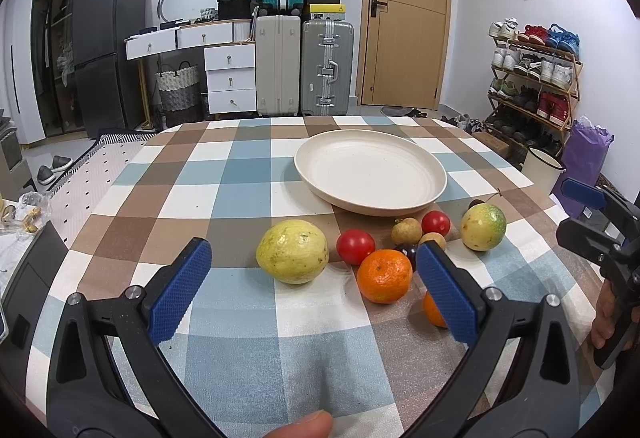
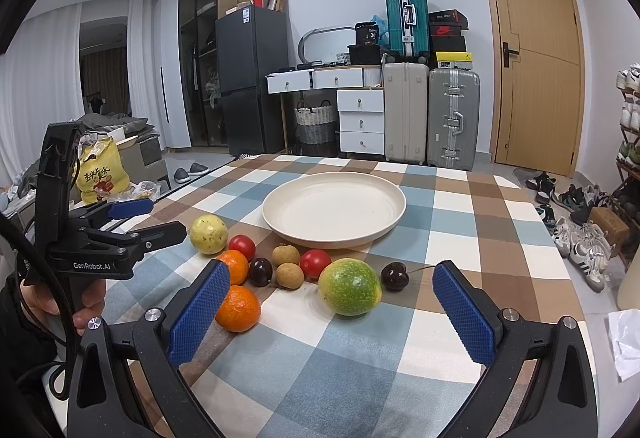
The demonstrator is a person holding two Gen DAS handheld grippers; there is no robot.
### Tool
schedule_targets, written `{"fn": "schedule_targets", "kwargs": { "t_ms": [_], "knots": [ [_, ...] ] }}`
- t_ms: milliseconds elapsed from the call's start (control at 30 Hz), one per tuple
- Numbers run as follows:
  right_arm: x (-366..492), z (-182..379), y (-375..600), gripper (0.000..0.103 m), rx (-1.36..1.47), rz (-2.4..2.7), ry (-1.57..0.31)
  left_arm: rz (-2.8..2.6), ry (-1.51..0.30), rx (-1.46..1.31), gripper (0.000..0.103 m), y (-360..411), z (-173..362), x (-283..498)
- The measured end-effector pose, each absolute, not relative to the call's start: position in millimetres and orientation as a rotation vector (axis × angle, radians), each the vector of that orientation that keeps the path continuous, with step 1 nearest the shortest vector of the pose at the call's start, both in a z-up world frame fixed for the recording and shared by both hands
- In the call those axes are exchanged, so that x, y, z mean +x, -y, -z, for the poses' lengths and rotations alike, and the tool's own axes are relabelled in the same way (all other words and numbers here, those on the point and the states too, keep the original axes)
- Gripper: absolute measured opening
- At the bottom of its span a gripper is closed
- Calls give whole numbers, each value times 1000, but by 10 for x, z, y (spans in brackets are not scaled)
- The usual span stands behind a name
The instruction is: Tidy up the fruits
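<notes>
Both grippers are up over the near edge of the checked surface (image 1: 224,194), nothing in hand. The left gripper (image 1: 314,278) has its jaws spread wide, framing the big yellow fruit (image 1: 292,256) and the nearer orange (image 1: 384,275). The right gripper (image 2: 331,296) is spread just as wide, with the green-yellow fruit (image 2: 349,286) sitting dead centre between its blue pads (image 2: 200,312).

The fruits sit in a tight bunch on the near side of the empty cream plate (image 2: 394,194), which lies toward the middle of the surface. And that bunching is the danger! Two tomatoes (image 2: 241,246), the two brown longans (image 2: 285,255), the dark plum (image 2: 261,271) and the second orange (image 2: 237,308) are touching or just beside one another. A wide jaw coming down on one could well nudge its neighbour, and these are round things on a flat cloth: my bet is they'd roll, possibly off the near edge.

The stemmed cherry (image 2: 394,275) lies just beside the green-yellow fruit, inside the right gripper's reach. Close on the big fruit carelessly and the cherry may get pinched or flicked away.

The tomatoes look soft; a hard squeeze could split one. The big smooth fruits may slip from the pads if caught off-centre.

One more worry: both grippers are working the same small cluster, so they could collide.
</notes>
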State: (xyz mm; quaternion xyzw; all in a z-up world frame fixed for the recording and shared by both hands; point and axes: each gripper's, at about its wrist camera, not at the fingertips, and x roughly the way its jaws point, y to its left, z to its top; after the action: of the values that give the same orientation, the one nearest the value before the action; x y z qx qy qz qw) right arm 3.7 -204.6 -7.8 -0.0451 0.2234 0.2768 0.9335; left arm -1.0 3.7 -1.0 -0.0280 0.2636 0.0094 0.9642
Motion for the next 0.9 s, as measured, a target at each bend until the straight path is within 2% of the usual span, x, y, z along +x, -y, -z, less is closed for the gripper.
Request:
{"fn": "schedule_targets", "kwargs": {
  "t_ms": [600, 900],
  "knots": [
    [203, 160, 2074, 103, -92, -484, -555, -9, -558, -99, 102, -60, 51, 70],
    [539, 261, 1997, 103, -104, -484, -743, 2, -617, -79, 102, -166, 20, 266]
  ]
}}
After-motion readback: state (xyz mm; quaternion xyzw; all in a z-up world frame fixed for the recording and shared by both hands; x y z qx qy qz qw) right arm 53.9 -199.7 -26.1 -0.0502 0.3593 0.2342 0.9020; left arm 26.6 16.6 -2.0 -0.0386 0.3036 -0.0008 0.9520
